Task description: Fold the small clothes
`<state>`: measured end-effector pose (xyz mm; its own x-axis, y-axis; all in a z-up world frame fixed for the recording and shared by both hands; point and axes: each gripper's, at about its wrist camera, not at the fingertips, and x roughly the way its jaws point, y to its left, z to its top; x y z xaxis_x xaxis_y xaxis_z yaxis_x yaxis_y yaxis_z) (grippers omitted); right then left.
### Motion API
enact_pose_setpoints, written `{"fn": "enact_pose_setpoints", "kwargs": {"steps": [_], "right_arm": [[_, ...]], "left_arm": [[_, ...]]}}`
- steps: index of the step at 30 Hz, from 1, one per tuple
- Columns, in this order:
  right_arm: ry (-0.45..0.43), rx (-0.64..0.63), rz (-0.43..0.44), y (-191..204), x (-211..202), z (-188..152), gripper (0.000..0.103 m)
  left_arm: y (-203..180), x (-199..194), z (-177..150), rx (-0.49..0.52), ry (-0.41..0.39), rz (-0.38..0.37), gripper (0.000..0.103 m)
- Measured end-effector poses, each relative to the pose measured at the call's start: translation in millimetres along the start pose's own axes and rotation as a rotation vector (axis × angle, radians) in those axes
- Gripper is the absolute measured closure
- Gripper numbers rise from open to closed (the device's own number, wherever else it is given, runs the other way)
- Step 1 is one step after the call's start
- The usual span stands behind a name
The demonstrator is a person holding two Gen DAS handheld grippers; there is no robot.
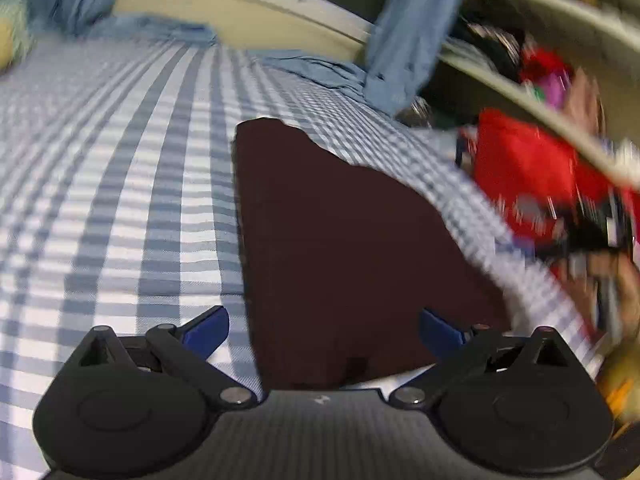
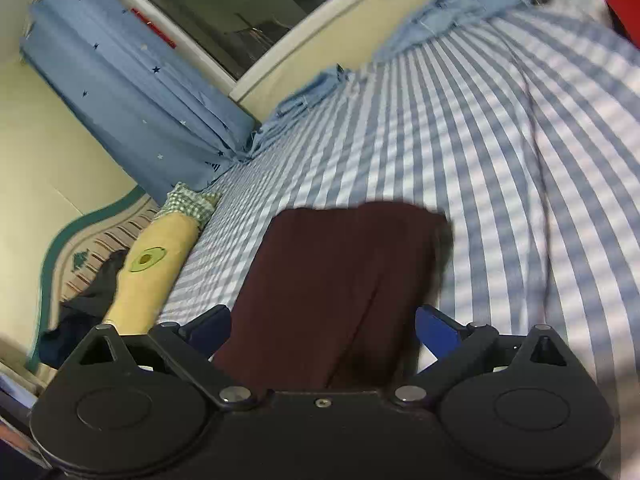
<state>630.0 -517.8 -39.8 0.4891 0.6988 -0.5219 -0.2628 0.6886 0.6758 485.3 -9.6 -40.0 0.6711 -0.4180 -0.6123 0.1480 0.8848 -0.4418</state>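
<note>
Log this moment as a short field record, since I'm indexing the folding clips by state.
surface: blue-and-white checked bedsheet
garment: dark maroon cloth, lying on the sheet, already doubled over by the look of the right wrist view
left claw: open, fingers either side of the cloth's near end
right claw: open, straddling the cloth
beside bed: yellow bolster pillow, blue star curtain

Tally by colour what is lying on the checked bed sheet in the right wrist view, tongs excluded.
Dark maroon: 1, the garment
Yellow: 1, the bolster pillow
Light blue: 1, the bunched cloth at the wall edge
Total: 3
</note>
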Motion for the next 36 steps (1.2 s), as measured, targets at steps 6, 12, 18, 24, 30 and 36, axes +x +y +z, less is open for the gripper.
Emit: {"fn": "enact_pose_setpoints", "kwargs": {"steps": [6,12,18,24,30,36], "right_arm": [[0.027,0.044,-0.037,-1.3,-14.7,-21.5,0.001],[0.07,0.124,-0.04,-19.7,4.0,-37.2,0.001],[0.111,0.219,0.017,-44.2,29.0,-46.3,0.001],[0.072,0.282,0.081,-54.6,53.4,-30.1,0.0],[0.097,0.23,0.117,-44.5,99.0,-1.3,0.001],[0.099,0.164,0.109,-29.5,135.0,12.3,0.005]], "left_arm": [[10.8,31.2,13.2,-0.086,0.069,-0.04,0.001],[30.3,55.5,-2.7,-0.224,0.095,-0.084,0.001],[46.0,82.8,-0.2,-0.336,0.098,-0.19,0.001],[50.1,109.8,14.6,-0.381,0.121,-0.225,0.001],[46.7,116.0,17.2,-0.363,0.108,-0.243,0.001],[40.0,118.9,18.2,-0.285,0.095,-0.187,0.027]]}}
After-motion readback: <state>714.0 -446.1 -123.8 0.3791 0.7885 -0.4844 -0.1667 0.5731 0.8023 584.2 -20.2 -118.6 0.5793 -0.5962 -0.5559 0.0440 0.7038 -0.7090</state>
